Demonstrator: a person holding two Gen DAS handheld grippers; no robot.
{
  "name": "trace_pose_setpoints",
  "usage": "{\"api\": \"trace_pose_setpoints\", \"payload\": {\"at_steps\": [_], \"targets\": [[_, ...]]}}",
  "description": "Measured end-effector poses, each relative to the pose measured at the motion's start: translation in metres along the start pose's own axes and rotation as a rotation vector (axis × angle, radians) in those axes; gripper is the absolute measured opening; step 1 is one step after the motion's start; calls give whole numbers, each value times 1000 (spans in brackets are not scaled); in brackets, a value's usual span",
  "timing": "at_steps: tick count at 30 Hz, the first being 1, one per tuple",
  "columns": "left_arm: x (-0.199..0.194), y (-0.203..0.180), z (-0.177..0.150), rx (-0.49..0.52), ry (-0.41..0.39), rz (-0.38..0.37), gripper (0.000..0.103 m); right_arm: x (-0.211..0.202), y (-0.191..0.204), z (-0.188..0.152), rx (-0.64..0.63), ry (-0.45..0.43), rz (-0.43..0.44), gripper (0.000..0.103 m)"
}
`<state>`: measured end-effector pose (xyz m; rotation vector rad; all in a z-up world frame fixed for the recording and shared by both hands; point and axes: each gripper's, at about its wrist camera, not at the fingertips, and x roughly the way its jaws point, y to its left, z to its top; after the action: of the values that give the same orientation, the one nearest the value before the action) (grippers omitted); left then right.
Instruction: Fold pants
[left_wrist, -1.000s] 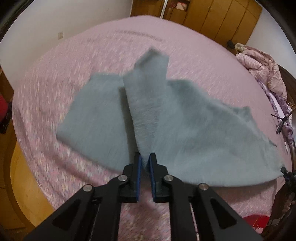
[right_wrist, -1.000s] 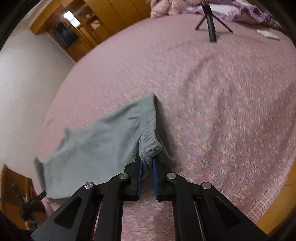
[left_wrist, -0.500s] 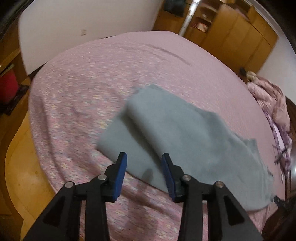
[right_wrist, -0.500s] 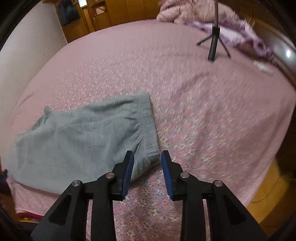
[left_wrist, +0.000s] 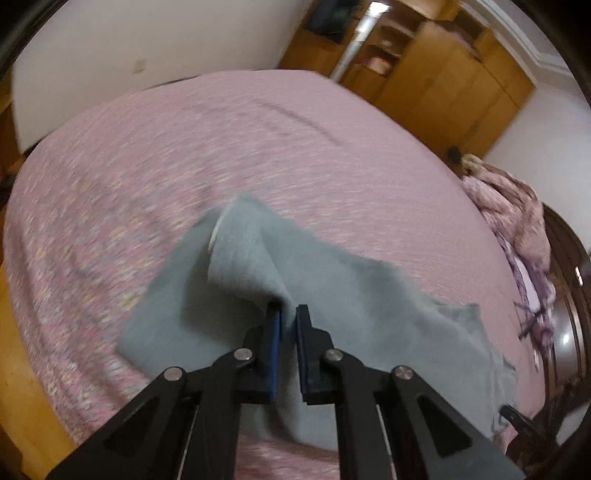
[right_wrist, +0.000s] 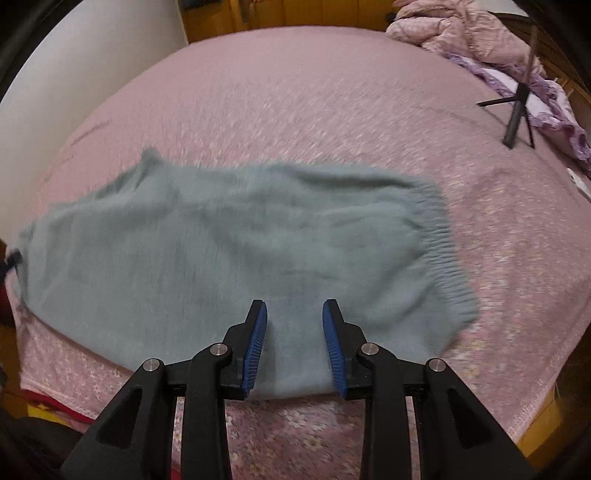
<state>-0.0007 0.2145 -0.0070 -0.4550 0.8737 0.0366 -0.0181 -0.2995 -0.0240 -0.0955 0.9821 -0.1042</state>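
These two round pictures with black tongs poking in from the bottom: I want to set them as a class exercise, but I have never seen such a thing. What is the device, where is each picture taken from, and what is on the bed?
There is no robot here. A person holds a hand-held gripper in each hand, and each carries a wide-angle camera that looks forward along its two black tongs with blue pads, hence the round, bent pictures.

One picture looks along the left tongs. They are closed on a raised fold of the grey-green pants, pinching the cloth up off the pink floral bedspread.

The other looks along the right tongs. They are open and hold nothing, above the near edge of the same pants, whose ribbed waistband lies at right.

Farther back on the bed stand a small black tripod and a heap of pink bedding.
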Motion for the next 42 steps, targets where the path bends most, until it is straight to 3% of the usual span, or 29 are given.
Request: {"api": "trace_pose_setpoints", "payload": {"at_steps": [5, 7, 11, 14, 20, 25, 27, 32, 38, 40, 41, 42], "targets": [[20, -50, -8, 142, 94, -123, 21, 15, 6, 0, -13, 8, -20, 33], [26, -65, -16, 185, 136, -139, 25, 15, 5, 0, -11, 5, -14, 34], [16, -73, -23, 231, 95, -83, 27, 15, -1, -2, -2, -7, 11, 34], [8, -71, -18, 246, 26, 13, 37, 15, -3, -5, 12, -21, 25, 35], [14, -81, -24, 303, 19, 126, 38, 14, -3, -7, 9, -36, 30, 36], [8, -63, -28, 290, -17, 188, 42, 13, -4, -9, 12, -42, 37, 37], [9, -55, -24, 263, -13, 185, 43, 13, -3, -10, 11, -45, 36, 37], [17, -59, -22, 228, 18, 57, 43, 12, -2, -11, 9, -49, 37, 38], [43, -77, -14, 283, 22, 107, 43, 12, -2, -10, 13, -51, 42, 38], [46, -78, -15, 298, 21, 148, 34, 12, -2, -10, 12, -51, 43, 38], [45, -77, -16, 293, 19, 149, 10, 12, -2, -10, 11, -51, 44, 38], [44, -74, -16, 281, 21, 143, 3, 12, -2, -10, 11, -52, 45, 38]]}}
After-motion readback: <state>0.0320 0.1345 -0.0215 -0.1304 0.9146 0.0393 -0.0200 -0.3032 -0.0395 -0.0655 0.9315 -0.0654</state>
